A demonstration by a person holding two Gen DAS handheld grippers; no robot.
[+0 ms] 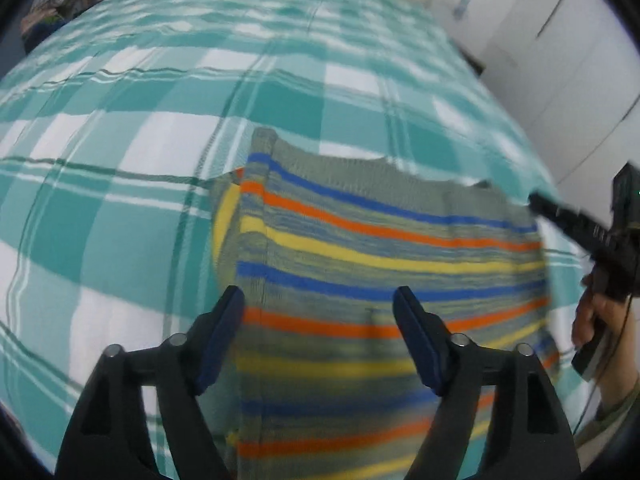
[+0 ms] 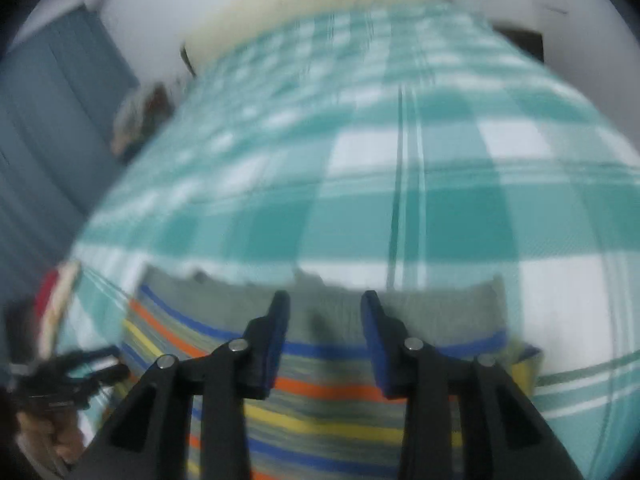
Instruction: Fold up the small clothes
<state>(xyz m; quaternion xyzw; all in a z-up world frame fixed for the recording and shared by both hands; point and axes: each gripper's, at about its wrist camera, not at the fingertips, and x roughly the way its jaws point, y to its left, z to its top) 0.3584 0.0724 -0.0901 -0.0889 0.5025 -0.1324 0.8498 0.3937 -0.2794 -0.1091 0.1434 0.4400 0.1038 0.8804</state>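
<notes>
A knitted garment (image 1: 380,248), grey-green with blue, orange and yellow stripes, lies flat on a teal and white checked bedsheet (image 1: 120,160). A folded flap runs along its left edge. My left gripper (image 1: 318,294) hangs open over the garment's lower left part, with nothing between its fingers. In the right wrist view my right gripper (image 2: 326,298) stands open above the garment's (image 2: 320,400) plain grey top band and holds nothing. The right gripper (image 1: 538,202) also shows at the garment's right edge in the left wrist view, held by a hand (image 1: 592,320). The left gripper (image 2: 112,366) appears blurred at the lower left.
A cream pillow (image 2: 320,8) lies at the far end of the bed. White cupboard doors (image 1: 560,60) stand beyond the bed's right side. A blue curtain or door (image 2: 48,120) and some clutter (image 1: 60,4) are off the left side. A red and cream item (image 2: 52,300) lies by the bed's edge.
</notes>
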